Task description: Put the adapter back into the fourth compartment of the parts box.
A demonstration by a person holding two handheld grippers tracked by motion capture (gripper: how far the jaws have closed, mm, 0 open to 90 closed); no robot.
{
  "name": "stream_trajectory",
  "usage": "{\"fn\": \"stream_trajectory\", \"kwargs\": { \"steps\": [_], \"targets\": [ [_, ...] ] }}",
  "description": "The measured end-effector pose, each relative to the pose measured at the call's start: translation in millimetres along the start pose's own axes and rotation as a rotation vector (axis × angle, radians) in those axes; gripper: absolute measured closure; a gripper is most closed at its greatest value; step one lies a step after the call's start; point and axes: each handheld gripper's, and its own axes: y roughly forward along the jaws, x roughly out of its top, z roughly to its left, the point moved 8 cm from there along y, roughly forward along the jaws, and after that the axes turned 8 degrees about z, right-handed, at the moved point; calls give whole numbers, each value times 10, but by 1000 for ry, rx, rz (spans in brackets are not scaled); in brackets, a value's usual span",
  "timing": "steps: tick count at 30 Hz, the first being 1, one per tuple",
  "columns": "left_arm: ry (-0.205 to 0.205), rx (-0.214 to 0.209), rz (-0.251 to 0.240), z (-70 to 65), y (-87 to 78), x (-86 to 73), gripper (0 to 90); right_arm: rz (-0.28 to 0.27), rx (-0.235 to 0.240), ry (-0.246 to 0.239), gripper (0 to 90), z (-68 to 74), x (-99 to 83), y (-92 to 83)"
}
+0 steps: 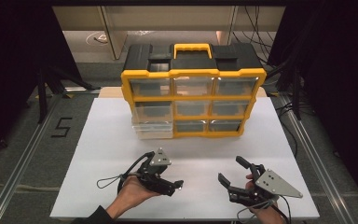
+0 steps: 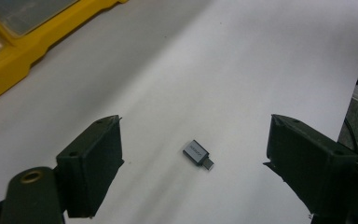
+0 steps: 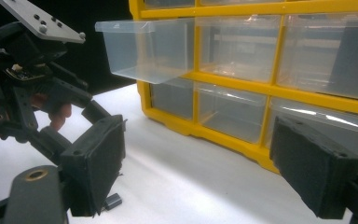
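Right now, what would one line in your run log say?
left gripper: open, jaws either side of small adapter on table | right gripper: open, empty | organizer: one drawer pulled out

Lab: black curtains [image 1: 9, 70], aluminium rails [image 1: 23, 154], loose cables [image 1: 256, 23].

Drawer cabinet [image 1: 193, 91] at the counter's [image 1: 102, 154] far edge, adapter [image 2: 198, 154] lying before it (between both tools), one left drawer [image 3: 147, 46] pulled out
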Motion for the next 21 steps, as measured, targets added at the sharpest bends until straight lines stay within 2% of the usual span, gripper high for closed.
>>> {"fn": "stream_trajectory", "kwargs": {
  "steps": [2, 3, 9, 15, 16, 21],
  "targets": [
    [-6, -2, 3, -1, 14, 4, 183, -1, 0, 0, 192, 1, 1, 1],
    [13, 2, -2, 21, 33, 21, 187, -3, 1, 0, 192, 3, 2, 1],
    [-7, -16, 40, -6, 115, 6, 206, -2, 2, -1, 193, 4, 2, 3],
    [5, -23, 74, -25, 210, -3, 251, -3, 2, -2, 194, 4, 3, 2],
    [17, -17, 89, -38, 241, -9, 259, -3, 2, -2, 194, 4, 3, 1],
    [16, -25, 100, -62, 303, 2, 265, -2, 3, -2, 194, 5, 3, 1]
  ]
}}
